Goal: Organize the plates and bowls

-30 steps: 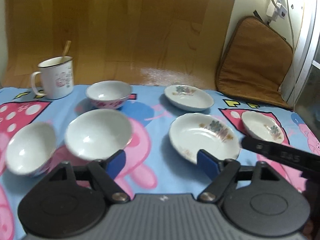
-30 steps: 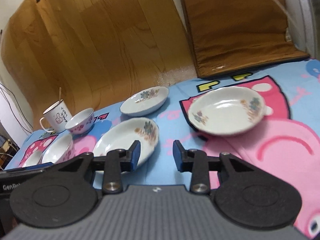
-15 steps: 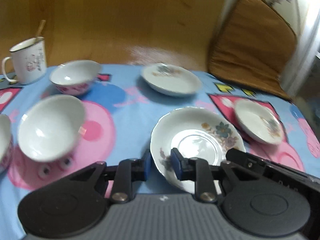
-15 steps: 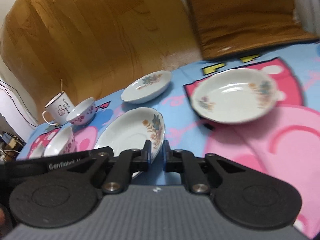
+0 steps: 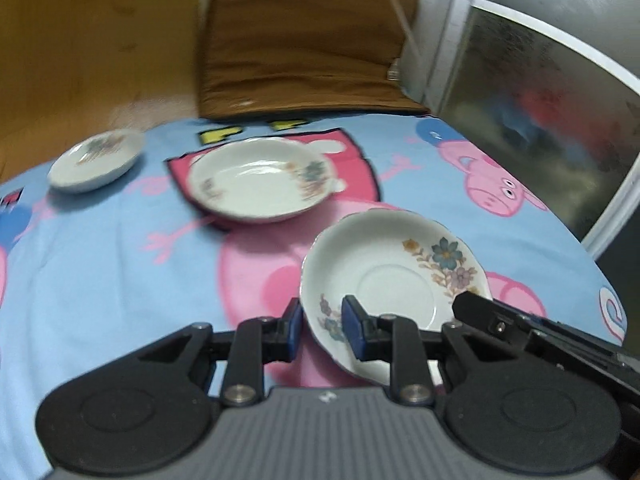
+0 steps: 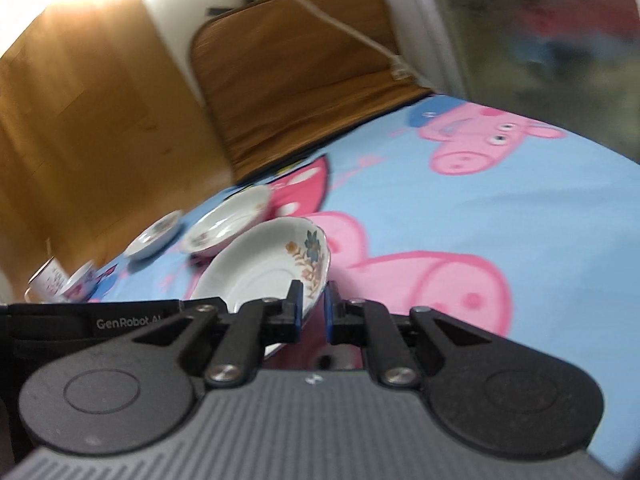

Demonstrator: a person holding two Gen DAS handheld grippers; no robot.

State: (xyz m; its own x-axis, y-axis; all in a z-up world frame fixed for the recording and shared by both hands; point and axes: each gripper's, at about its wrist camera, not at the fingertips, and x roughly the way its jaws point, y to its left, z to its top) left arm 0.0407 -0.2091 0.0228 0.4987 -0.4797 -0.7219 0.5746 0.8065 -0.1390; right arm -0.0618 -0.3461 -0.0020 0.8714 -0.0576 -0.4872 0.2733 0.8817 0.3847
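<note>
Both grippers have closed and swung sideways: left gripper point(image 5: 322, 330) and right gripper point(image 6: 311, 310) each pinch opposite rims of the scalloped plate point(image 5: 394, 276), lifted and tilted; another plate point(image 5: 256, 184) lies ahead-left of them.

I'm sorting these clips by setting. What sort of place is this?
Probably a home, not a lab: a cartoon pig tablecloth covers the table, floral plates sit on it, and a brown cushion leans at the back beside a frosted glass door.
</note>
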